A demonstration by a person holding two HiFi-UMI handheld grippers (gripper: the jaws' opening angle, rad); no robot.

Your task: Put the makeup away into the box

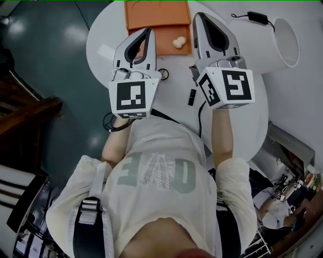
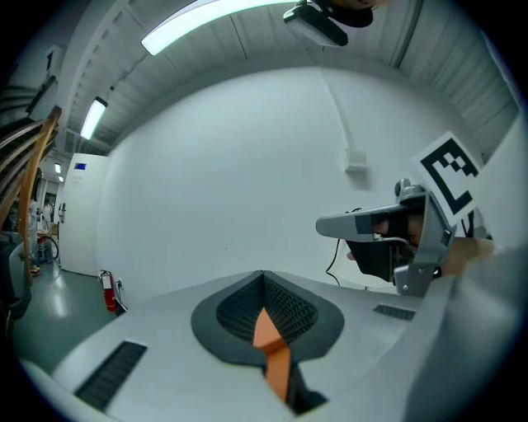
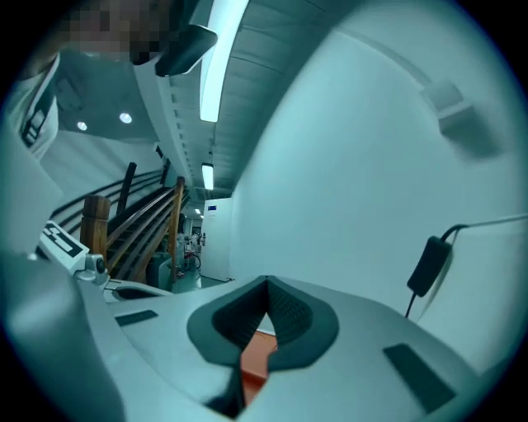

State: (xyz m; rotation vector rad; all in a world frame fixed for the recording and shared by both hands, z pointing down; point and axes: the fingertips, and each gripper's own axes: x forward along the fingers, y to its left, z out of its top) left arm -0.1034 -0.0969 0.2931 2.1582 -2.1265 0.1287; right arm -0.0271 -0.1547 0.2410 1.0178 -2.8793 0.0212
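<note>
**Both grippers raised and closed above the orange box**

The flat orange box [image 1: 156,20] lay at the far edge of the round white surface [image 1: 108,30]. A small cream rounded item [image 1: 178,43] sat at the box's near right corner; whether it lay in the box or on top of it could not be told. A slim black stick-shaped item [image 1: 192,97] lay on the surface nearer the person, apart from the box and below the right gripper in the head view.

The left gripper [image 1: 148,30] was held over the box's near edge. Its jaws were pressed together with nothing between them, and only a sliver of orange showed through the gap behind the tips. The right gripper [image 1: 199,15] was held just right of the box, its jaws likewise closed and empty. Each carried a cube with black-and-white square markers, which bore patterns and no words.

A black cable [image 1: 200,118] ran across the surface towards the person. A black power adapter [image 1: 257,17] lay beyond the right gripper, near a white cylindrical tub [image 1: 285,43]. Large pale letters on the person's shirt [image 1: 161,171] appeared upside down and could not be read with certainty.
</note>
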